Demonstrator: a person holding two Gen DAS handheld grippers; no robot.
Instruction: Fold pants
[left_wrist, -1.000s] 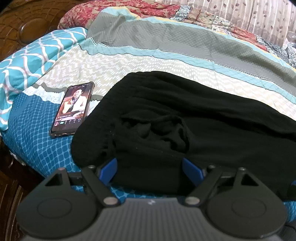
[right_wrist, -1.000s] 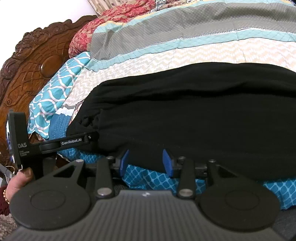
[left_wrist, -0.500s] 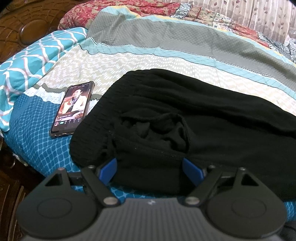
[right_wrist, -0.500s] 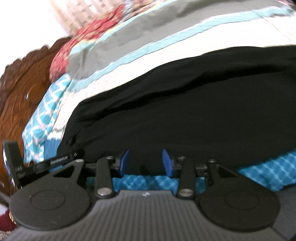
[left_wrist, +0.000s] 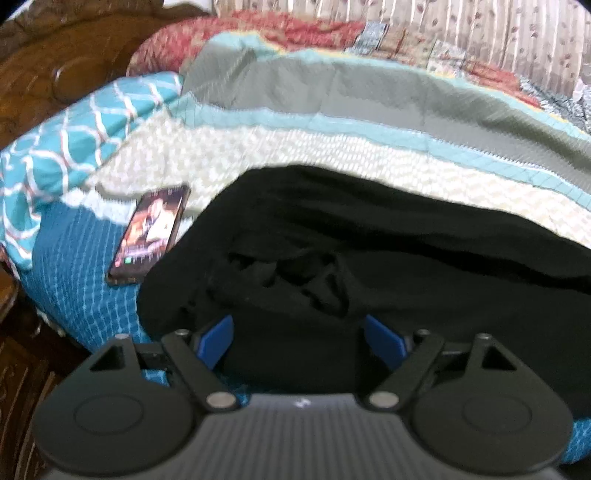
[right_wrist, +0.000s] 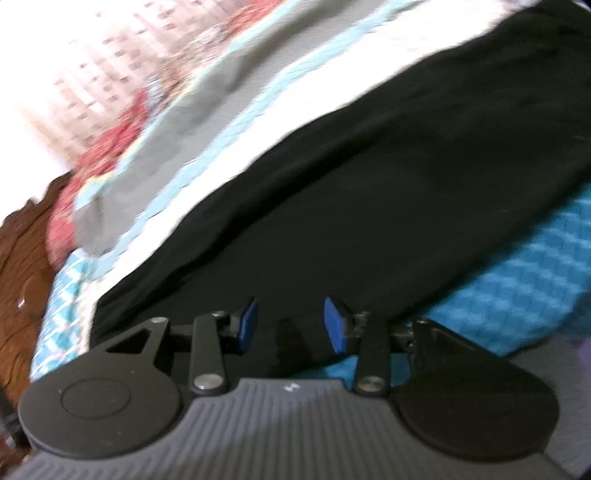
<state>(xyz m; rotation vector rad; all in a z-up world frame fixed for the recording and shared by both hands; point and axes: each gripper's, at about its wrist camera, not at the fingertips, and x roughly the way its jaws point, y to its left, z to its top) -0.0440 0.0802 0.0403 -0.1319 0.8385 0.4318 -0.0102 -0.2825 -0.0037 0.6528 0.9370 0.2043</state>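
So the black pants (left_wrist: 388, 266) are lying across the near side of the bed, long way running left to right, with the bunched waistband end on my left. That end is lumpy, soft folds piled in a little crater, while the legs stretch off smooth and flat to the right. The fabric looks matte and soft.

My left gripper (left_wrist: 301, 338) hangs right over that crumpled end with its blue pads spread wide. Fabric sits between them, but the pads aren't pinching it. My right gripper (right_wrist: 291, 325) is over the near hem of the legs, jaws about half apart, nothing clamped that I can see. That view is tilted and smeared, so fine detail is lost.

Room-wise: the quilt (left_wrist: 369, 122) beyond the pants is free, with wide quilted bands of cream, teal and grey, so there's plenty of flat space toward the far side. Along the near edge only a thin strip of blue dotted quilt shows before the bed drops off.

On the left a phone (left_wrist: 151, 236) with its screen lit lies flat just beside the waistband, barely apart from it. Past that is a teal lattice-print pillow (left_wrist: 74, 147) and the carved wooden headboard (left_wrist: 55, 74).
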